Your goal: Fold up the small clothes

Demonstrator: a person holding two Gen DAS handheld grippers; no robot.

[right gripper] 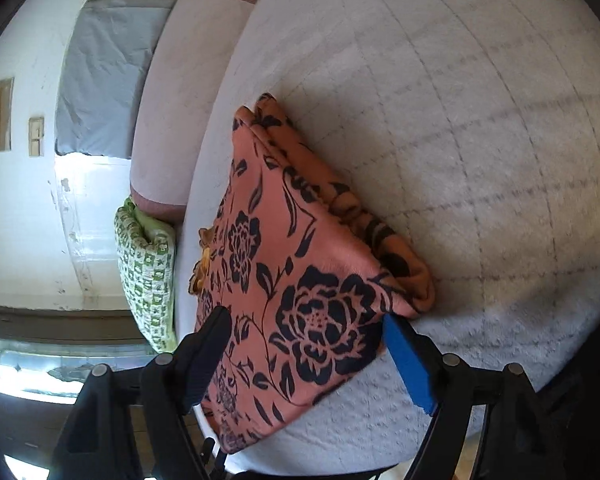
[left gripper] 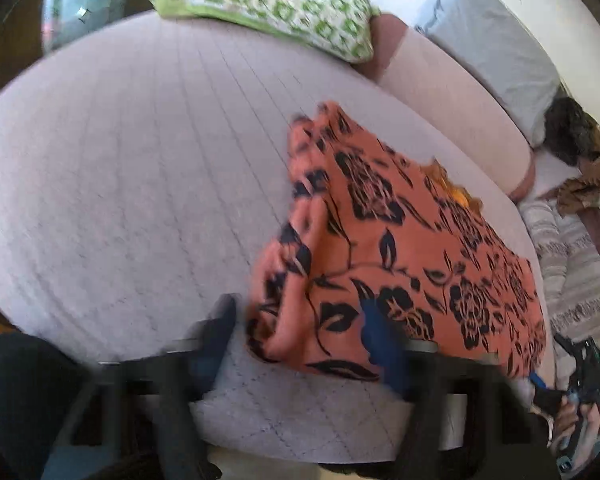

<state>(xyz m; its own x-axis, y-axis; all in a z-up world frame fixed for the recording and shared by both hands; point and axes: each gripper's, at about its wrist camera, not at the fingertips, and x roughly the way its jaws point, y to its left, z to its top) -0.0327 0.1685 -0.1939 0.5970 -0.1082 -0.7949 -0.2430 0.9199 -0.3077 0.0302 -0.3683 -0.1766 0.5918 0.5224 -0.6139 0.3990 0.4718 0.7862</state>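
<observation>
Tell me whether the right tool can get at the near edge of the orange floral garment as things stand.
Probably yes. The right tool is open, its fingers either side of the near edge of the orange floral garment, and nothing else appears to lie in the way.

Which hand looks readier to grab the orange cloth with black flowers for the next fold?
Probably the right. The right gripper straddles a corner of the orange black-flowered garment, cloth filling its open gap. The left gripper, also open, mostly spans pale quilted bedding, cloth only by one finger.
</observation>
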